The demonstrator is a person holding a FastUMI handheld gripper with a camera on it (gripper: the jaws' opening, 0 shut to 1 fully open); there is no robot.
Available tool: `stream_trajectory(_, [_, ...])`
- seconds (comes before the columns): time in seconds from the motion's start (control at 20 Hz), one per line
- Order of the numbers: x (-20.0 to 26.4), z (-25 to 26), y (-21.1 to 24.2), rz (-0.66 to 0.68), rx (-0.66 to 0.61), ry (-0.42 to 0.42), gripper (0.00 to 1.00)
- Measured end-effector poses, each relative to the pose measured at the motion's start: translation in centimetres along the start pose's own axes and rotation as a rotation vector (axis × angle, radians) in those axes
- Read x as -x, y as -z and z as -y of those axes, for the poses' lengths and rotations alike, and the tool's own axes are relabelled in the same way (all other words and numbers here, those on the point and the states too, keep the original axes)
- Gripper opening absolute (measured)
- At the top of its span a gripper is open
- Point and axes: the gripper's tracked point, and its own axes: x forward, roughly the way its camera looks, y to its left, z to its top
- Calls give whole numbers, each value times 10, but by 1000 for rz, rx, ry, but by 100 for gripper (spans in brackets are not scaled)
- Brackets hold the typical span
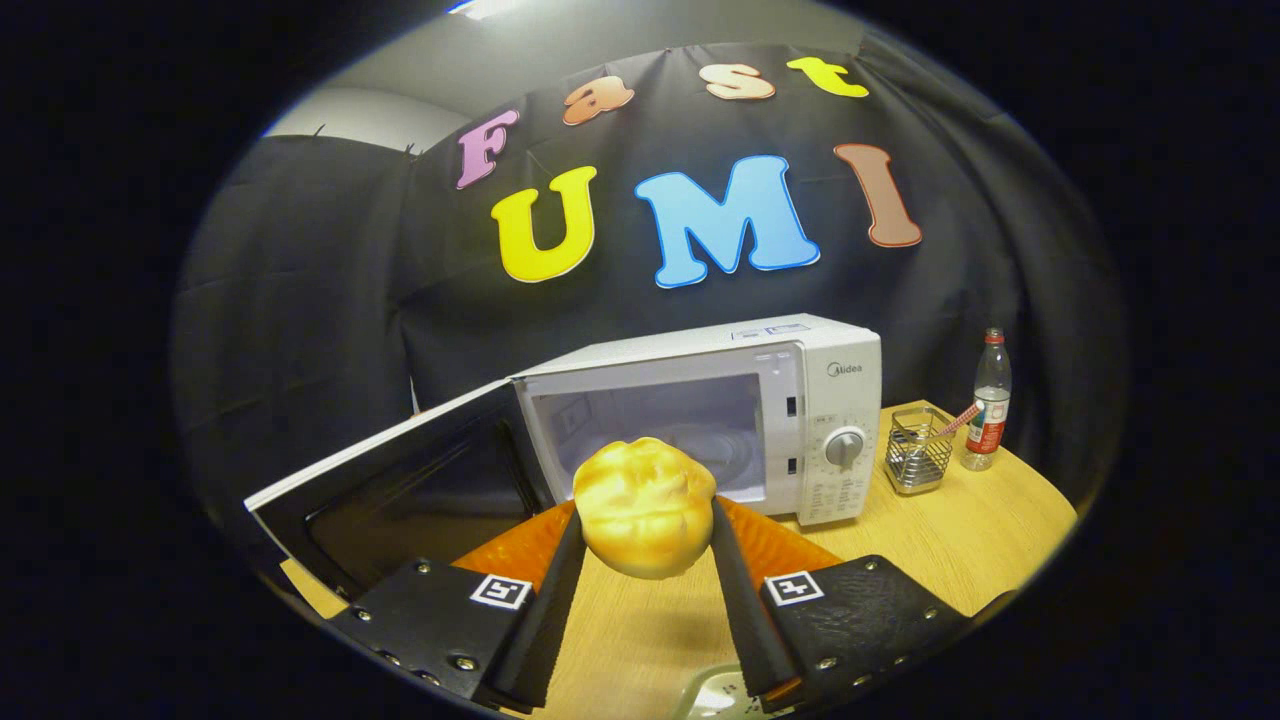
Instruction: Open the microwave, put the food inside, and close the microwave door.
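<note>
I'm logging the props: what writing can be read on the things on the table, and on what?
"Midea": microwave front, above the dial.
Sticker on its top, panel print, bottle label: too small to read.
Hand-held gripper, shut on the bread roll: square markers, no words.

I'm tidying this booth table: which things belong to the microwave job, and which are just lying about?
Job: gripper shut on the bread roll; microwave, its door open.
Lying about: wire mesh holder; plastic bottle; orange plate; table.
</note>
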Motion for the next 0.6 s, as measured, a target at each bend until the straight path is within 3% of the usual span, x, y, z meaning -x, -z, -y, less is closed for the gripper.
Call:
stream_trajectory(0.4, [-93, -19, -3, 1, -10, 22, 70])
stream_trajectory(0.6, [-129, -27, 12, -18, -126, 17, 70])
